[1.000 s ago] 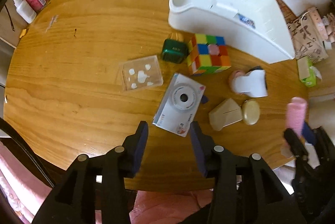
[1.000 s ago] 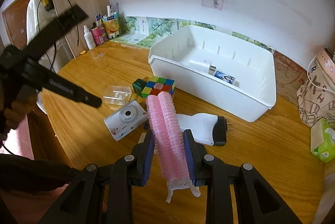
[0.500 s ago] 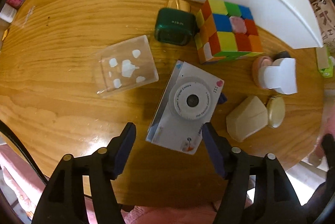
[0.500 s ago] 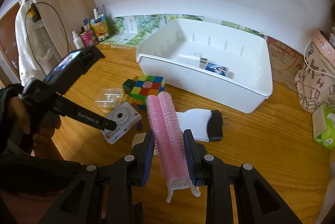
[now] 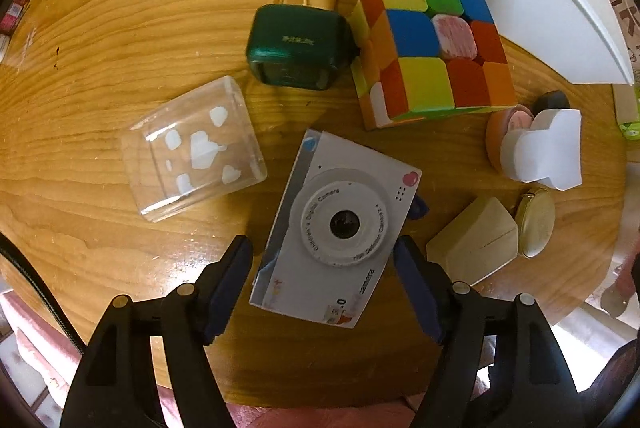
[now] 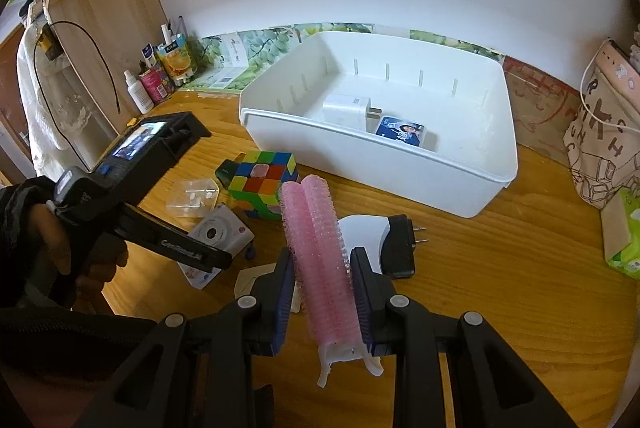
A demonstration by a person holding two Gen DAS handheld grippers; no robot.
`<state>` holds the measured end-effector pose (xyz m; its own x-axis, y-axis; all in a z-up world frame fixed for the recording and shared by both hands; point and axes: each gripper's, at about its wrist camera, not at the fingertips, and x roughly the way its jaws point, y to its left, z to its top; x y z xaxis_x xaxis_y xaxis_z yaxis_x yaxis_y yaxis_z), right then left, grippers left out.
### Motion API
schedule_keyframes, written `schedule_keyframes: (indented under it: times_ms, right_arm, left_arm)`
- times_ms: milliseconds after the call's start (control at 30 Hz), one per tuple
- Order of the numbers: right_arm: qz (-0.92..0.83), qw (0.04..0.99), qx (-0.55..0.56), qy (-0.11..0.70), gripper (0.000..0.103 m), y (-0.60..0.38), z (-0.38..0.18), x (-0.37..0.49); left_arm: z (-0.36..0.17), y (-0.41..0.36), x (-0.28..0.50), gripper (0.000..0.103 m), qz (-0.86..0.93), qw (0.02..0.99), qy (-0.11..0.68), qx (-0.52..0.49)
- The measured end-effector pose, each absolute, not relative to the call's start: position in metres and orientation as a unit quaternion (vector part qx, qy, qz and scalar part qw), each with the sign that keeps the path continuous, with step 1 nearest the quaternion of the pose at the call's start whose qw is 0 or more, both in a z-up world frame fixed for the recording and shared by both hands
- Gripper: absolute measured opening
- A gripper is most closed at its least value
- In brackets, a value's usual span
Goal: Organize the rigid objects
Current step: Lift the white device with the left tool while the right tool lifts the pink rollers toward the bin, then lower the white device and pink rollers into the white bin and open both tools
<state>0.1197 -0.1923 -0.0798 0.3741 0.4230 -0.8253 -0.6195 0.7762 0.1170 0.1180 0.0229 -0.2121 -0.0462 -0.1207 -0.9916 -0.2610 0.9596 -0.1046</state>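
Observation:
A white toy digital camera (image 5: 340, 224) lies lens-up on the wooden table. My left gripper (image 5: 322, 248) points straight down over it. Its jaws are opening, and the camera's lower half sits between the blue pads (image 5: 236, 268) without being pressed. Above the camera are a Rubik's cube (image 5: 432, 48), a dark green box (image 5: 298, 44) and a clear plastic box (image 5: 192, 148). My right gripper (image 6: 322, 258) is shut on a pink hair roller (image 6: 316, 248) and holds it above the table in front of the white bin (image 6: 400, 164).
The bin holds a white charger (image 6: 348, 108) and a small printed card (image 6: 400, 130). A white plug adapter (image 5: 544, 152), a beige block (image 5: 472, 244) and a gold compact (image 5: 536, 222) lie right of the camera. Bottles (image 6: 160, 76) stand back left, and a tote bag (image 6: 600, 148) stands right.
My left gripper has come down close over the camera, and its jaws have gone from nearly shut to spread on both sides of it. The right gripper still holds the roller and has drifted slightly.

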Motion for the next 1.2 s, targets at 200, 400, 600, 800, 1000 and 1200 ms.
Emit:
schedule_keyframes:
  times_ms: [200, 400, 600, 800, 1000, 1200]
  right_arm:
    - [0.319, 0.823, -0.119, 0.455, 0.028, -0.194, -0.073, 0.122]
    - [0.316, 0.831, -0.127, 0.44, 0.028, -0.198, -0.061, 0.126]
    - [0.318, 0.842, -0.135, 0.414, 0.028, -0.204, -0.046, 0.124]
    - [0.321, 0.852, -0.148, 0.386, 0.028, -0.205, -0.031, 0.12]
    - [0.316, 0.865, -0.158, 0.357, 0.028, -0.203, -0.014, 0.122]
    - [0.312, 0.877, -0.164, 0.328, 0.028, -0.199, -0.001, 0.132]
  left_arm:
    - [-0.204, 0.015, 0.13, 0.067, 0.053, 0.685, 0.717, -0.119]
    - [-0.199, 0.013, 0.128, 0.066, 0.058, 0.686, 0.713, -0.131]
    - [-0.182, 0.012, 0.118, 0.066, 0.061, 0.7, 0.699, -0.135]
    - [-0.146, 0.008, 0.11, 0.066, 0.065, 0.726, 0.671, -0.135]
    - [-0.098, 0.009, 0.105, 0.066, 0.064, 0.762, 0.631, -0.129]
    - [-0.062, 0.025, 0.103, 0.066, 0.067, 0.8, 0.583, -0.126]
